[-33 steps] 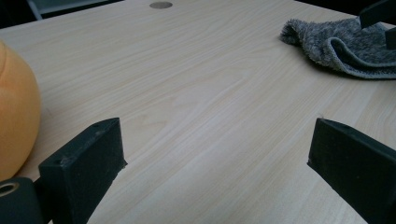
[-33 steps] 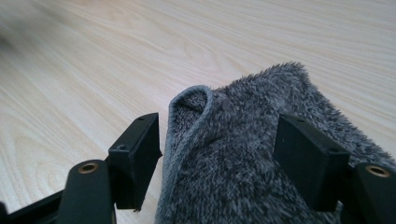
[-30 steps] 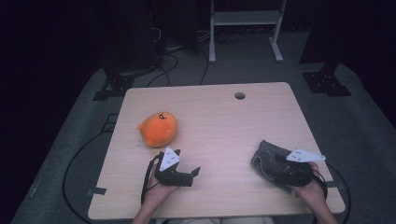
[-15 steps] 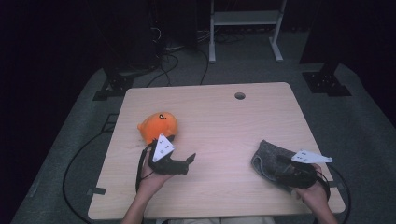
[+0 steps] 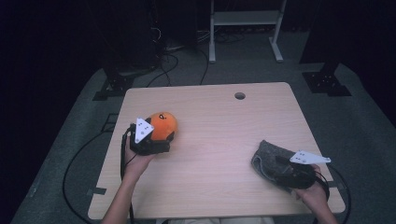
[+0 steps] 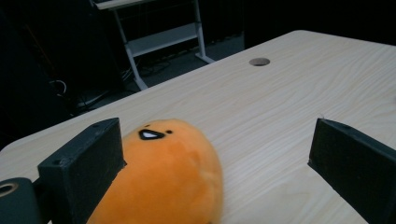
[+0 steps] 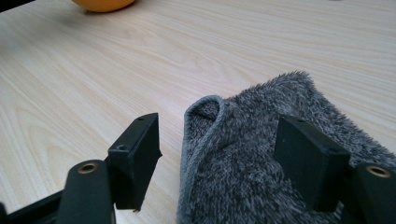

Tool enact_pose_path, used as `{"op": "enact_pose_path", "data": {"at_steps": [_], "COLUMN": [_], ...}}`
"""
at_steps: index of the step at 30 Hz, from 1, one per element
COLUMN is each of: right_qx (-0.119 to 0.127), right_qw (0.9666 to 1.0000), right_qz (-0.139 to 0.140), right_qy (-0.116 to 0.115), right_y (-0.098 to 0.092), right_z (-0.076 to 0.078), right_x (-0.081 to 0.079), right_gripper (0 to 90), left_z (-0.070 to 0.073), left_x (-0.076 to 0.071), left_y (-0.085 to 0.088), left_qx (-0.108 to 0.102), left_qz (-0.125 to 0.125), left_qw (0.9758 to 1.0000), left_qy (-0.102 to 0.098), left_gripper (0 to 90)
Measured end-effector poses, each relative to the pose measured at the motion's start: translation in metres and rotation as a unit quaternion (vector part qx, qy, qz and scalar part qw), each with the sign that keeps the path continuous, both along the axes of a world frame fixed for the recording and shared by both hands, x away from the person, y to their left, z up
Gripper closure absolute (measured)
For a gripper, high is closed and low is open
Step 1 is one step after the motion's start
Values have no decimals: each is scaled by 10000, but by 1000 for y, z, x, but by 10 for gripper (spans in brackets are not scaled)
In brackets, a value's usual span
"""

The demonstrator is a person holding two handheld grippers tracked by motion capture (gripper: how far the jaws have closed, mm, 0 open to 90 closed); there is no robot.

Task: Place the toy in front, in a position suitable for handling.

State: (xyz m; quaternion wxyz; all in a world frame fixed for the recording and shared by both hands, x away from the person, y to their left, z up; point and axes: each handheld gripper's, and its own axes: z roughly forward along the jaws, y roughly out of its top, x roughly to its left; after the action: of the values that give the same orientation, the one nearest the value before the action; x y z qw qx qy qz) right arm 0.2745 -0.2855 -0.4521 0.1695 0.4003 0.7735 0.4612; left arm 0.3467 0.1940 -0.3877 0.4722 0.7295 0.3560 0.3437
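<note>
The left tongs (image 6: 219, 182) stand released, jaws spread astride the orange plush toy (image 6: 163, 182) at the bench's (image 5: 224, 121) left side. The toy lies off-centre, against the jaw at the view's left. The right tongs (image 7: 217, 158), also released, straddle the grey cloth's (image 7: 261, 177) folded edge.

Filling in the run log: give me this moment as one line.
left gripper: open, fingers around orange plush | right gripper: open, over grey cloth | table: plush left, cloth right
</note>
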Motion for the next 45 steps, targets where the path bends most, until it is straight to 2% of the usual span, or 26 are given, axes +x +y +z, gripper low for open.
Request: {"op": "enact_pose_path", "data": {"at_steps": [1, 5, 8, 10, 11, 14, 17, 18, 22, 25, 29, 33, 35, 38, 41, 45], "right_qx": [-1, 7, -9, -16, -22, 2, 2, -9, -29, -41, -37, -34, -63, -50, -54, -60], "right_qw": [10000, 10000, 10000, 10000, 10000, 10000, 10000, 10000, 10000, 10000, 9999, 10000, 9999, 9999, 10000, 9999], "right_qz": [9, 33, 49, 61, 60, 53, 44, 47, 64, 79, 89, 76, 75, 66, 69, 79], "right_qy": [0, 5, -3, -9, -13, -3, 7, 5, -17, 1, -50, -48, -46, -66, -39, -62], "right_y": [0, 0, 1, 1, 0, -1, -1, -1, 0, 0, 0, 0, 0, 0, 1, 2], "right_z": [0, 1, 1, 1, 1, 1, 1, 1, 1, 1, 2, 2, 2, 2, 2, 2], "right_x": [0, -1, -1, -1, -1, -1, -1, -1, -2, -2, -4, -4, -4, -5, -4, -4], "right_gripper": [298, 298, 298, 298, 298, 298, 298, 298, 298, 298, 298, 298, 298, 299, 300, 301], "left_z": [1, -1, -9, -14, -16, -22, -27, -30, -43, -46, -52, -52, -53, -54, -56, -57], "left_x": [7, 20, 31, 37, 39, 47, 52, 55, 65, 68, 72, 73, 73, 73, 74, 75], "left_y": [5, 15, 20, 23, 23, 24, 25, 26, 29, 31, 34, 33, 31, 30, 31, 32], "left_qx": [81, -85, -128, -280, -343, -294, -146, -215, -182, -179, -355, -368, -252, -238, -183, -218], "left_qz": [112, 216, 210, 229, 215, 275, 306, 362, 587, 572, 670, 715, 674, 672, 521, 500], "left_qw": [9999, 9997, 9992, 9981, 9978, 9976, 9976, 9967, 9924, 9923, 9888, 9884, 9897, 9897, 9908, 9907], "left_qy": [-3, 95, 308, 498, 524, 570, 607, 700, 1069, 1085, 1286, 1288, 1239, 1241, 1234, 1249], "left_gripper": [26, 26, 26, 26, 26, 26, 26, 26, 26, 20, 13, 11, 0, 0, 0, 0]}}
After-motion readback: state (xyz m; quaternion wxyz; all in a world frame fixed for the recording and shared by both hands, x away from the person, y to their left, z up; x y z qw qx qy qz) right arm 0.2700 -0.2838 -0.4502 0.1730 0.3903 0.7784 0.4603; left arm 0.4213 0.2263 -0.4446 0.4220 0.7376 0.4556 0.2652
